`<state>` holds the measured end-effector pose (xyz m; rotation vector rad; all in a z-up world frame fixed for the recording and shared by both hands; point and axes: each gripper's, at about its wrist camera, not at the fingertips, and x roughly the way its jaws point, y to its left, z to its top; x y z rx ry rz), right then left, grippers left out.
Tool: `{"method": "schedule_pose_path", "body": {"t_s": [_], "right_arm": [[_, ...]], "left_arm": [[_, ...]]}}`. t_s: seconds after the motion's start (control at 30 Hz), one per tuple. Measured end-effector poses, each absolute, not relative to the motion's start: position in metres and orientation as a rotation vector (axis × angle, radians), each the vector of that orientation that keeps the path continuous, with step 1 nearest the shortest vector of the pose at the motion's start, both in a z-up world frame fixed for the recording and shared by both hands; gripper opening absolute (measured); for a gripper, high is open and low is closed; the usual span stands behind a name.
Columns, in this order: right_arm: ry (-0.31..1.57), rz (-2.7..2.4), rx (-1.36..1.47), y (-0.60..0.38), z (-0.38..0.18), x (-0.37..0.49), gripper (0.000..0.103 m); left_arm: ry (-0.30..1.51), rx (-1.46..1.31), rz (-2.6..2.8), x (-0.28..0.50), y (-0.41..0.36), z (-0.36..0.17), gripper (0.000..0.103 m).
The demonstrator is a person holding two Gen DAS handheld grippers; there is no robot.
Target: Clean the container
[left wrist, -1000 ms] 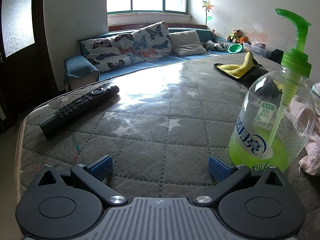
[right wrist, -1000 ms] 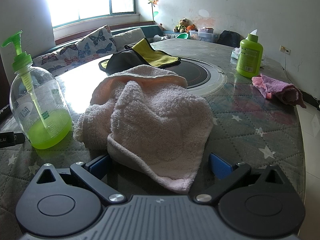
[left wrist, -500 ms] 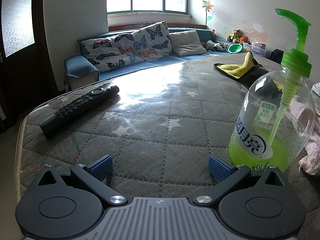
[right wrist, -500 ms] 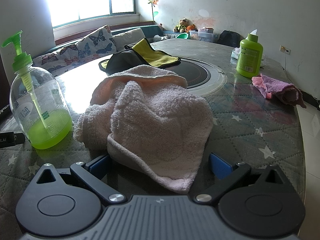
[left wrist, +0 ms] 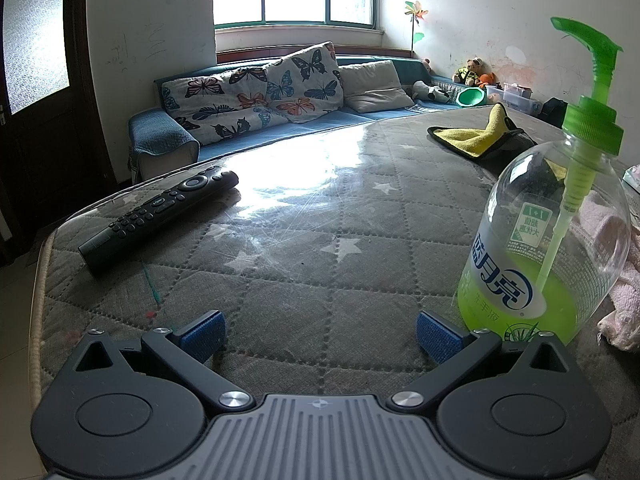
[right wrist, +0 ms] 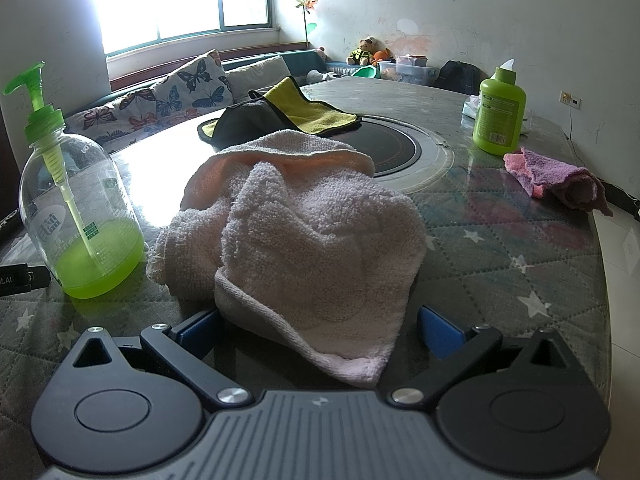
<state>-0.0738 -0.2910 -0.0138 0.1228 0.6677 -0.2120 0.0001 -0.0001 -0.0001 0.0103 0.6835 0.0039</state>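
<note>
A clear pump bottle with a green pump and green liquid at its bottom stands on the quilted table. It sits just right of my left gripper, which is open and empty. The same pump bottle shows at the left of the right wrist view. A crumpled pale pink towel lies in front of my right gripper. That gripper is open, and the towel's near edge hangs between its blue pads without being clamped.
A black remote lies at the table's left edge. A yellow and dark cloth rests near a round inset hob. A green bottle and a purple rag sit at the right. A sofa is behind.
</note>
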Motion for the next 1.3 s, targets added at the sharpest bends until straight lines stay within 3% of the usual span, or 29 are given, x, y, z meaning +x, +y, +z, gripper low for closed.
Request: {"method": "schedule_pose_path", "body": {"t_s": [1.3], "right_arm": [[0.668,-0.212,0.123,-0.2912,-0.0144,-0.0721,0.103]], "left_arm": [[0.683,0.010,0.004,0.0005,-0.0002,-0.0007,0.103]]}}
